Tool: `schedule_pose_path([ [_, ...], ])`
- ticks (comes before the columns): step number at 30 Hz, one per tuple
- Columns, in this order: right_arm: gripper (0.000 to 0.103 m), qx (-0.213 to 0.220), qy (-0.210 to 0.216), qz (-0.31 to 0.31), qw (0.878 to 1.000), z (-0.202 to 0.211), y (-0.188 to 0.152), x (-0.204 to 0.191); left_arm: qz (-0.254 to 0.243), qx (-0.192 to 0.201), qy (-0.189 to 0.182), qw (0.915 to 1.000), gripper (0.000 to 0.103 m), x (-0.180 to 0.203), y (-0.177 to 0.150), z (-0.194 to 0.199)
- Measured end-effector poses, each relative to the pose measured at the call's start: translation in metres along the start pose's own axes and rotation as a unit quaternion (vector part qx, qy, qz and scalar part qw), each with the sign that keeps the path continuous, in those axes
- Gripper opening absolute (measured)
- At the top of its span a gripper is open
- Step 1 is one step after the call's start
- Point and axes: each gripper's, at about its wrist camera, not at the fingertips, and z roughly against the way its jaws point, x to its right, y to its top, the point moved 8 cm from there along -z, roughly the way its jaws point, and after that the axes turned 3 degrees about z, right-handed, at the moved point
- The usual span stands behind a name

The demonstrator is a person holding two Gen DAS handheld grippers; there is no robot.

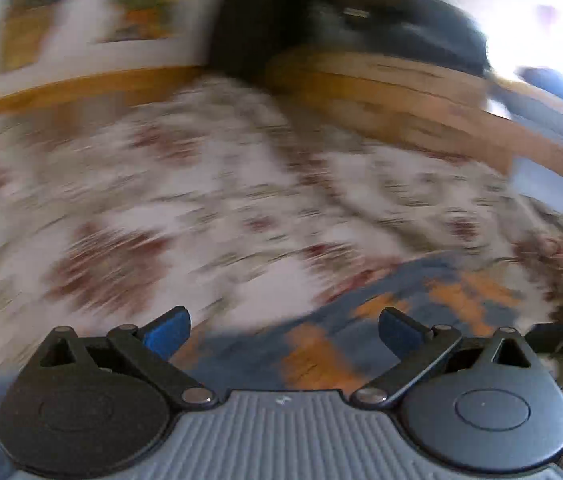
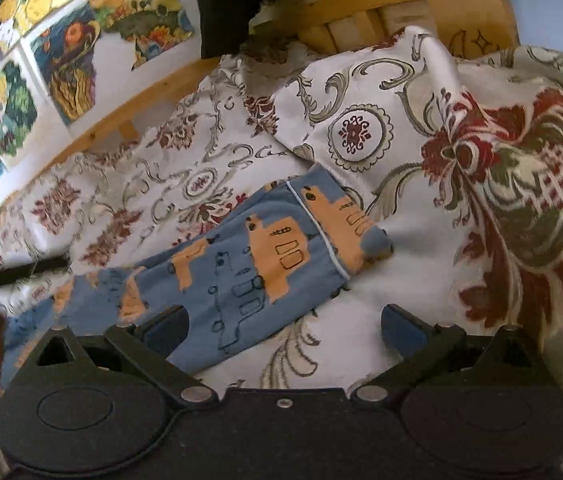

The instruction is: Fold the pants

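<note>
Small blue pants point(image 2: 249, 268) with orange vehicle prints lie on a flowered bedspread point(image 2: 421, 272), one part folded over near the waistband. My right gripper point(image 2: 285, 330) hovers open just above their near edge, nothing between its blue pads point(image 2: 399, 330). The left wrist view is heavily motion-blurred. There, the pants point(image 1: 341, 340) show as a blue and orange patch right under my left gripper point(image 1: 283, 332), which is open and empty, with its blue pads point(image 1: 167, 334) spread wide.
A wooden bed frame point(image 2: 121, 124) runs along the far side, with colourful pictures point(image 2: 57, 52) on the wall behind. A dark object point(image 2: 225, 4) stands at the head of the bed. The bedspread bunches into a raised fold point(image 2: 441, 92) at the right.
</note>
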Motion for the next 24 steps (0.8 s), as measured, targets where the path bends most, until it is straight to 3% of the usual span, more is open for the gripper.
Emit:
schedule_pose_path([
  [3, 0.102, 0.003, 0.011, 0.021, 1.000, -0.003, 0.003, 0.003, -0.048, -0.028, -0.091, 0.9943, 0.103, 0.040, 0.030, -0.051],
  [7, 0.102, 0.005, 0.017, 0.072, 0.997, -0.004, 0.008, 0.008, -0.122, -0.104, -0.179, 0.9708, 0.103, 0.092, 0.046, -0.115],
  [9, 0.102, 0.010, 0.018, 0.095, 0.995, -0.006, 0.013, 0.009, -0.133, -0.143, -0.207, 0.9585, 0.103, 0.109, 0.046, -0.140],
  [13, 0.102, 0.006, 0.030, 0.116, 0.993, -0.009, 0.012, 0.014, -0.123, -0.205, -0.249, 0.9385, 0.100, 0.131, 0.037, -0.173],
  [16, 0.102, 0.006, 0.036, 0.147, 0.989, -0.007, 0.005, 0.012, -0.096, -0.254, -0.278, 0.9213, 0.091, 0.138, 0.033, -0.194],
  [18, 0.102, 0.007, 0.040, 0.158, 0.987, -0.006, 0.001, 0.012, -0.086, -0.270, -0.289, 0.9141, 0.087, 0.140, 0.032, -0.199],
  [21, 0.102, 0.009, 0.045, 0.154, 0.987, -0.006, 0.001, 0.012, -0.071, -0.285, -0.303, 0.9064, 0.073, 0.140, 0.036, -0.204],
  [24, 0.102, 0.008, 0.045, 0.156, 0.987, -0.008, 0.001, 0.011, -0.050, -0.303, -0.299, 0.9037, 0.049, 0.137, 0.040, -0.209],
])
